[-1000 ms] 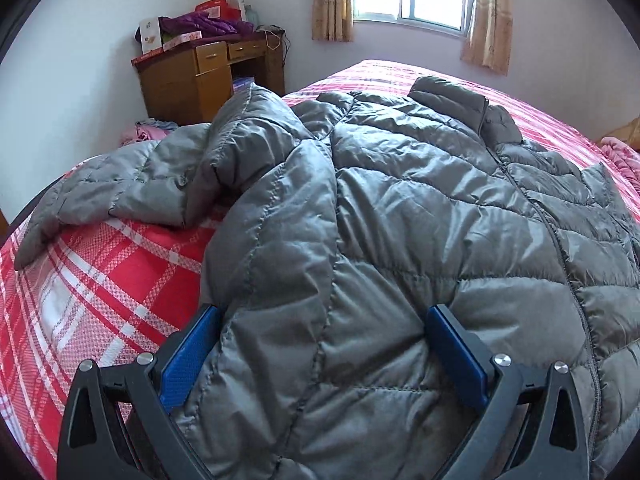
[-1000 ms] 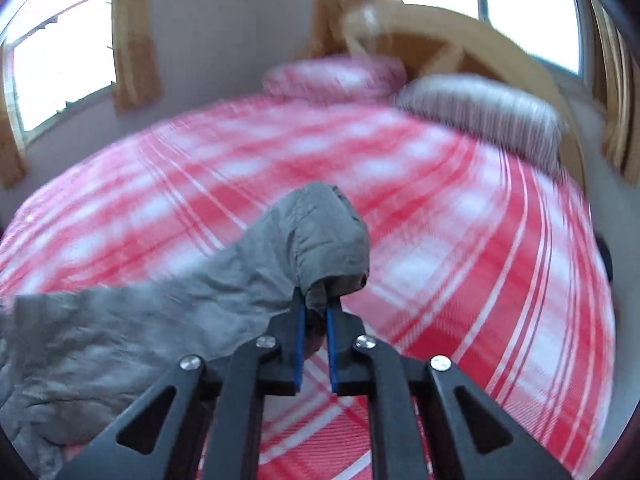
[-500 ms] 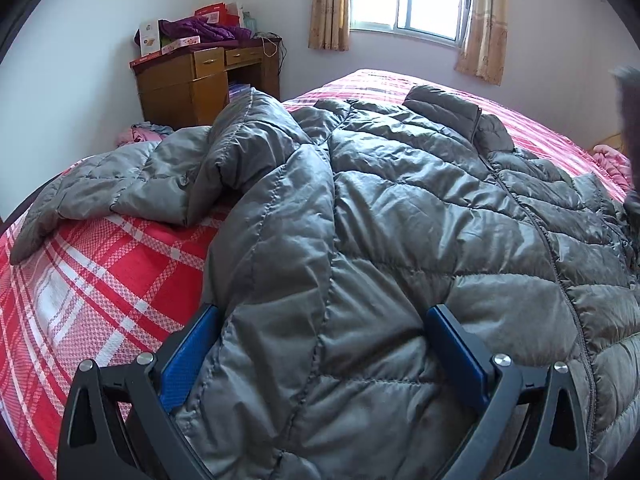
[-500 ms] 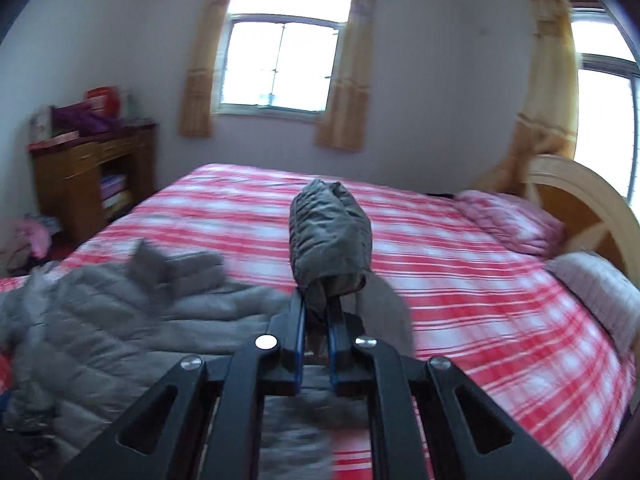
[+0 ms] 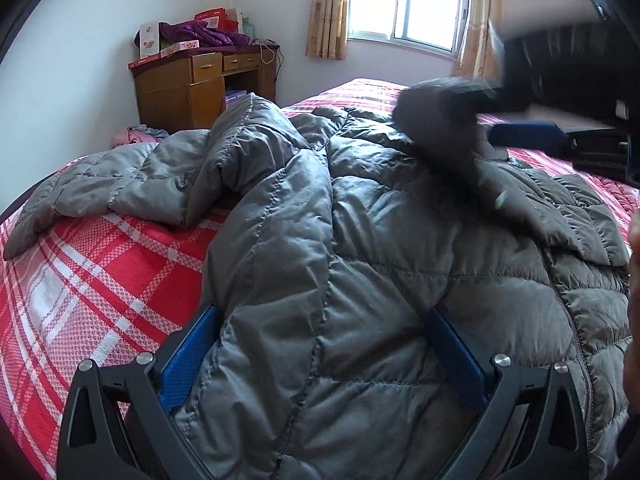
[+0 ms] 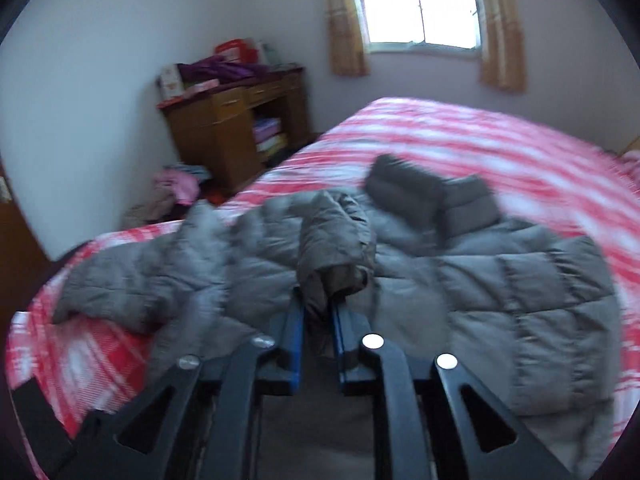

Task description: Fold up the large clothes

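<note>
A grey quilted down jacket [image 5: 380, 248] lies spread on the red plaid bed [image 5: 80, 280]. My left gripper [image 5: 320, 344] is open, its blue fingers [image 5: 188, 352] pressed down on either side of a bulge of the jacket near its hem. My right gripper [image 6: 318, 320] is shut on the cuff of the jacket's sleeve [image 6: 332, 256] and holds it up over the jacket body [image 6: 520, 288]. The right gripper also shows blurred at the upper right of the left wrist view [image 5: 520, 134], with the dark sleeve [image 5: 440, 120] hanging from it. The other sleeve [image 5: 100, 184] lies out to the left.
A wooden desk [image 5: 192, 88] piled with boxes and purple cloth stands against the far wall left of the bed. Clothes [image 6: 176, 188] lie on the floor beside it. A curtained window [image 5: 408, 4] is behind the bed.
My right gripper has swung the held sleeve from the far side of the bed across and over the jacket body. My left gripper has stayed in place on the jacket.
</note>
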A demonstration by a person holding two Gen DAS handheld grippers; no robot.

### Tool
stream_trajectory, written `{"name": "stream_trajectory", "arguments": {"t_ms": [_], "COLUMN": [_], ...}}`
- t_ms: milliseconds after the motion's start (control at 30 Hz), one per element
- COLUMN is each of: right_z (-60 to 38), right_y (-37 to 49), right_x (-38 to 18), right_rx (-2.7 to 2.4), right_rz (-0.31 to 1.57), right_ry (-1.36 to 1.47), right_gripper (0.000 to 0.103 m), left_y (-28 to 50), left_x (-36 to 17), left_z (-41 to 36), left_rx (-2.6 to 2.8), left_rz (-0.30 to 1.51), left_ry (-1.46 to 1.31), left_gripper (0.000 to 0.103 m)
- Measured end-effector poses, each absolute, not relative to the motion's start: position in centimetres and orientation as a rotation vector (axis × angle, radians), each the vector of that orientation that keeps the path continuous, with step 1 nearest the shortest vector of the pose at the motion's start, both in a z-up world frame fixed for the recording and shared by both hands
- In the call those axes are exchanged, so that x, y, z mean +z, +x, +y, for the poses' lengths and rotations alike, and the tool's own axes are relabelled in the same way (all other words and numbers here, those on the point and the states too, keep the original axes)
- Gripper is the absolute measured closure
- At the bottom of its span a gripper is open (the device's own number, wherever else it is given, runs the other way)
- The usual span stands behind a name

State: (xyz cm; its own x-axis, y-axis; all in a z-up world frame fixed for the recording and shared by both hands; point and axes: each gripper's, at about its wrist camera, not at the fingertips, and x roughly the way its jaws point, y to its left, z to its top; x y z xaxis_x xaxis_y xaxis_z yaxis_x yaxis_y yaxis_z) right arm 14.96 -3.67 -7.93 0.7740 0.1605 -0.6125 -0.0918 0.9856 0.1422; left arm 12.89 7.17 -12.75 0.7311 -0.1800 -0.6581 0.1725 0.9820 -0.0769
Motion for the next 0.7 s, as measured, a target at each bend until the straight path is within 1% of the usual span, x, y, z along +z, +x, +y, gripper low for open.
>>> {"name": "stream_trajectory", "arguments": {"t_ms": [33, 67, 133, 233, 267, 333, 367, 400, 467, 533, 633, 700], "right_z": [-3.5, -3.5, -3.9, -6.5, -8.0, -11.3, -12.8, -14.2, -18.3, -21.7, -22.8, -22.4], "right_y": [15.3, 15.3, 14.1, 11.6, 10.9, 10.2, 10.1, 10.2, 10.1, 9.3, 8.4, 8.0], "right_x": [-8.1, -7.9, -6.4, -3.5, -2.8, -2.6, -3.0, -3.5, -5.5, -8.4, -11.2, -12.7], "right_rx": [0.193, 0.228, 0.271, 0.236, 0.183, 0.038, -0.042, -0.109, -0.256, -0.337, -0.357, -0.361], "right_rz": [0.709, 0.715, 0.641, 0.542, 0.522, 0.523, 0.541, 0.561, 0.633, 0.706, 0.764, 0.790], "right_ry": [0.151, 0.189, 0.235, 0.214, 0.198, 0.143, 0.117, 0.106, 0.142, 0.237, 0.281, 0.263], "right_gripper": [0.043, 0.034, 0.034, 0.034, 0.034, 0.050, 0.062, 0.065, 0.065, 0.065, 0.065, 0.065], "left_y": [12.9, 12.9, 12.9, 12.8, 12.8, 12.8, 12.9, 12.9, 13.0, 13.5, 13.6, 13.4], "left_x": [-12.7, -12.8, -12.8, -12.8, -12.8, -12.7, -12.7, -12.6, -12.6, -12.5, -11.5, -9.4], "left_z": [7.2, 7.2, 7.2, 7.1, 7.0, 6.9, 6.8, 6.6, 6.4, 6.1, 5.6, 4.7], "left_rx": [-0.194, -0.193, -0.192, -0.190, -0.188, -0.182, -0.178, -0.174, -0.165, -0.157, -0.150, -0.144], "left_rz": [0.726, 0.726, 0.726, 0.729, 0.731, 0.737, 0.741, 0.744, 0.754, 0.766, 0.781, 0.738], "left_ry": [-0.011, -0.010, -0.009, -0.004, -0.001, 0.006, 0.011, 0.016, 0.028, 0.035, 0.072, 0.121], "left_gripper": [0.001, 0.001, 0.001, 0.001, 0.001, 0.001, 0.001, 0.001, 0.001, 0.001, 0.001, 0.001]}}
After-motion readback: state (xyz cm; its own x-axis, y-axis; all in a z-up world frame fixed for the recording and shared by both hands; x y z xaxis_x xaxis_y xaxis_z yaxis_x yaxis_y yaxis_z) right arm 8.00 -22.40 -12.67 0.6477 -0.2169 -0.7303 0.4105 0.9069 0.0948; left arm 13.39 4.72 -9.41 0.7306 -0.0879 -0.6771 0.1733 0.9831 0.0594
